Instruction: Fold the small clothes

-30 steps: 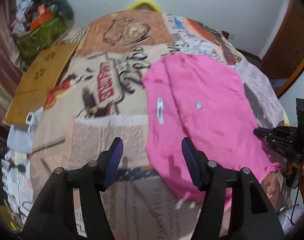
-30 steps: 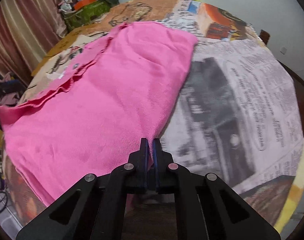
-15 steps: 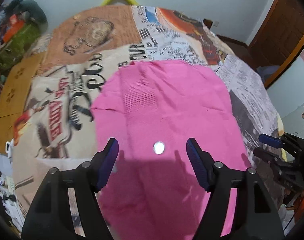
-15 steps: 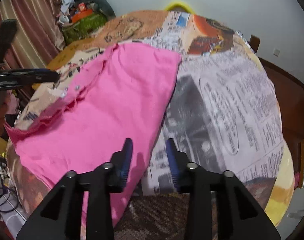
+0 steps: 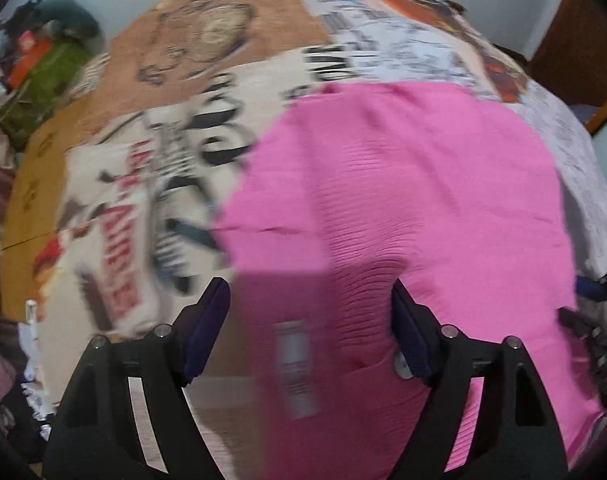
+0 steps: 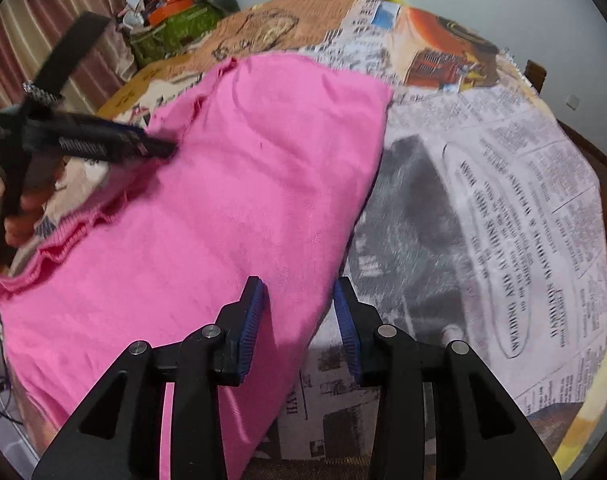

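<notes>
A pink garment (image 5: 403, 200) lies spread on the paper-covered table (image 5: 151, 208). My left gripper (image 5: 307, 292) hovers close above the garment's near left part. Its jaws are opening and nothing is pinched between them. Below them I see a blurred white label (image 5: 293, 360), and a metal snap (image 5: 399, 366) by the right finger. In the right wrist view the same garment (image 6: 231, 200) fills the left half. My right gripper (image 6: 298, 284) stands open over the garment's right edge, and its pads are not pressing the cloth. The left gripper (image 6: 103, 144) shows there at the garment's far left edge.
Newspaper sheets (image 6: 503, 200) cover the table to the right of the garment. A pile of clutter with a green bag (image 6: 171, 28) stands at the back left near striped curtains (image 6: 19, 40). A hand (image 6: 19, 208) holds the left gripper. The right gripper (image 5: 591, 292) shows at the right edge.
My right gripper was shut on the garment's edge, then opened and let it go. The left gripper has moved right and down over the pink cloth, and its jaws have widened.
</notes>
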